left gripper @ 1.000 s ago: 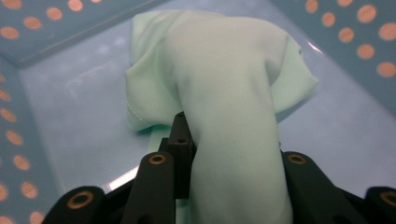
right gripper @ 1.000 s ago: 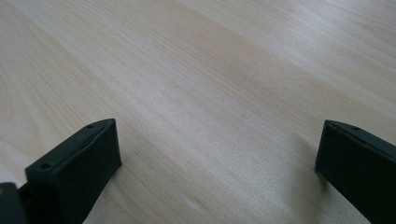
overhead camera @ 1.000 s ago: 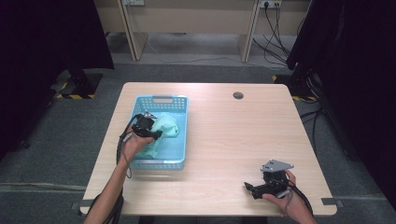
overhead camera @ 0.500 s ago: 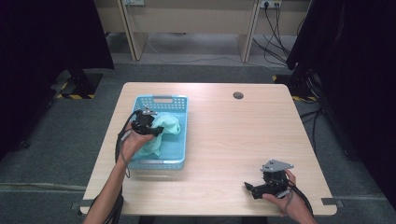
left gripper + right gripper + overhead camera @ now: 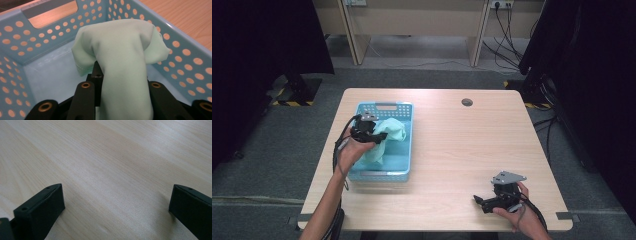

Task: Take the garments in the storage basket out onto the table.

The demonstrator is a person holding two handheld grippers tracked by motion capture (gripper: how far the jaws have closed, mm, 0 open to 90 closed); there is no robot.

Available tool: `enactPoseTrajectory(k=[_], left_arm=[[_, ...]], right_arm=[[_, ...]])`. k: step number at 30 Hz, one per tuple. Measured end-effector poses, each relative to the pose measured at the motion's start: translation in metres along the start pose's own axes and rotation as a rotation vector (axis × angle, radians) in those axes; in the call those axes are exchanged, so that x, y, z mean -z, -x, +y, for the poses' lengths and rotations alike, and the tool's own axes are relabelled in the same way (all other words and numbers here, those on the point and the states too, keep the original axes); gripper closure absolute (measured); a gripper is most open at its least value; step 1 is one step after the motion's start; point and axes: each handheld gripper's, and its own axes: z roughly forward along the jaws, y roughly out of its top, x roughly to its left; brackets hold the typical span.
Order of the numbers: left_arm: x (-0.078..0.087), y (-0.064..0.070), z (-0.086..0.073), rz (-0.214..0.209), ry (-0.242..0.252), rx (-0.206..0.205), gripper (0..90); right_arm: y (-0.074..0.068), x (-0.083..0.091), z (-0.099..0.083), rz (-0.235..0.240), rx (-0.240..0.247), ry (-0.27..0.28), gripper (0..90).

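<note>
A pale green cloth (image 5: 388,136) hangs in a light blue perforated basket (image 5: 404,165) at the table's left. My left gripper (image 5: 379,136) is above the basket's left side, shut on the cloth. In the left gripper view the cloth (image 5: 122,62) rises from between the black jaws and drapes over them, with the basket wall (image 5: 30,42) behind. My right gripper (image 5: 478,200) rests low near the table's front right edge, held by a hand. Its jaws stand wide apart over bare wood (image 5: 115,170) in the right gripper view, with nothing between them.
A small dark round hole (image 5: 467,102) sits in the tabletop (image 5: 462,150) near the far edge. Cables trail from both grippers along the forearms. Desk legs and cables stand on the floor beyond the table.
The left gripper has lifted slightly and the green cloth has risen and bunched up with it inside the basket. The right gripper has stayed put.
</note>
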Motion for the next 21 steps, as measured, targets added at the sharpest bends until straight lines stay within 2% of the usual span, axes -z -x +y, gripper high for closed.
enactPoseTrajectory(k=[9,21], left_arm=[[0.004,0.002,0.005,-0.001,0.009,-0.007,70.9],[0.018,0.001,0.015,0.030,0.031,-0.033,70.8]], right_arm=[[0.000,0.000,0.000,0.000,0.000,0.000,0.2],[0.000,0.000,0.000,0.000,0.000,0.000,0.3]])
